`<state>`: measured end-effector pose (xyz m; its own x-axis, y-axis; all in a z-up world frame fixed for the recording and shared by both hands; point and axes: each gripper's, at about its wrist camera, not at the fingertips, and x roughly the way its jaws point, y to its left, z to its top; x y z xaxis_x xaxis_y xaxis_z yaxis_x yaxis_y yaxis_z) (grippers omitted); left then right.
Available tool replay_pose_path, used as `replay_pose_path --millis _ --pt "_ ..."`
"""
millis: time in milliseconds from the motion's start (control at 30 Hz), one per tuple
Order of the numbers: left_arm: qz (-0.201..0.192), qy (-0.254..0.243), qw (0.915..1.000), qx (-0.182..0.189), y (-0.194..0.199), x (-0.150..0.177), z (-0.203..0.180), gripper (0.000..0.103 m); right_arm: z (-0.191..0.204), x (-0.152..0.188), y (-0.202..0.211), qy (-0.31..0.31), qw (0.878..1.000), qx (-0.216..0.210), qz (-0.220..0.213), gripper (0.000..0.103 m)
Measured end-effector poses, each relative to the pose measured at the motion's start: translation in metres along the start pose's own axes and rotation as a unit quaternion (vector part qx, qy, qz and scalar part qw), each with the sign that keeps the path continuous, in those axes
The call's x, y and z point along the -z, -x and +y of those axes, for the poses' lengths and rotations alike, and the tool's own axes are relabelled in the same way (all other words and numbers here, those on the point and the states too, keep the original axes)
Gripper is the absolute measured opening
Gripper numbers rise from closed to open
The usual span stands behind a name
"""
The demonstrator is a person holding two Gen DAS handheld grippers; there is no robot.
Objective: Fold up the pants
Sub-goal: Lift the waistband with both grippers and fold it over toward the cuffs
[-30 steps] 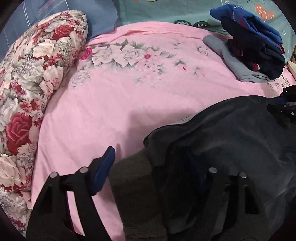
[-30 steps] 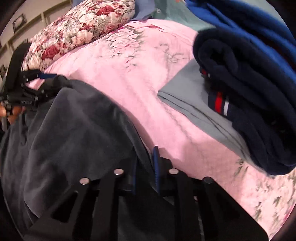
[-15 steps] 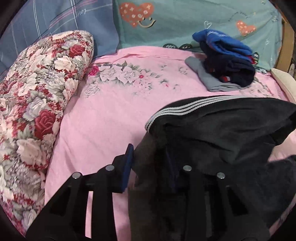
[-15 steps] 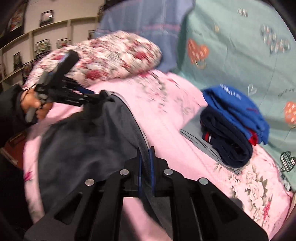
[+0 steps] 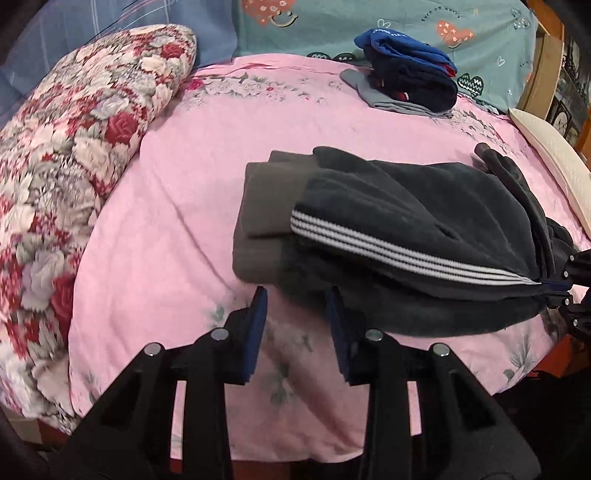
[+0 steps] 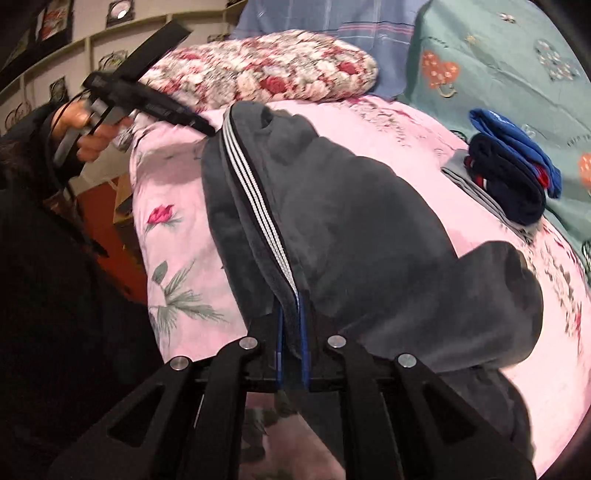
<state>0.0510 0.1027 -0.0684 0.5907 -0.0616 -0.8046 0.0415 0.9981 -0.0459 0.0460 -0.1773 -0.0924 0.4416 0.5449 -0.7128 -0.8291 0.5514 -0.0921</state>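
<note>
Dark grey fleece pants (image 5: 399, 206) with white side stripes lie folded on the pink floral bedspread (image 5: 184, 206). They also fill the right wrist view (image 6: 351, 229). My left gripper (image 5: 295, 314) is open and empty, just short of the pants' near left edge by the grey waistband (image 5: 258, 221). It also shows in the right wrist view (image 6: 177, 110), held in a hand at the pants' far end. My right gripper (image 6: 291, 325) is shut on the striped edge of the pants; it shows at the right edge of the left wrist view (image 5: 565, 288).
A floral pillow (image 5: 74, 129) lies along the left. A stack of folded blue, navy and grey clothes (image 5: 406, 81) sits at the far side of the bed, with a teal pillow (image 5: 369, 26) behind. A cream pillow (image 5: 554, 162) lies at the right. The bed's front edge is near.
My left gripper has let go of the pants and pulled back, open. The pants have been laid down folded on the bed. My right gripper still grips the striped edge.
</note>
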Motion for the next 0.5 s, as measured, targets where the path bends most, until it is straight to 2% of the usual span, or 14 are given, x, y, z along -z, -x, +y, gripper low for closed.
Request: replay_pose_path --millis 67,233,367,500 --pt "-0.013 0.009 0.9999 0.003 0.007 0.001 0.0 0.052 0.001 0.0 0.002 -0.008 1.0 0.003 -0.007 0.008" --pt "-0.056 0.009 0.9979 0.03 0.022 -0.014 -0.017 0.078 0.005 0.004 0.003 -0.013 1.0 0.01 -0.01 0.008" --pt "-0.044 0.016 0.9971 0.06 0.012 -0.02 -0.034 0.08 0.006 0.01 0.003 -0.022 0.999 0.016 -0.021 0.009" --pt "-0.024 0.056 0.9944 0.087 -0.004 -0.024 -0.035 0.079 0.005 0.013 0.003 -0.032 0.999 0.016 -0.03 0.009"
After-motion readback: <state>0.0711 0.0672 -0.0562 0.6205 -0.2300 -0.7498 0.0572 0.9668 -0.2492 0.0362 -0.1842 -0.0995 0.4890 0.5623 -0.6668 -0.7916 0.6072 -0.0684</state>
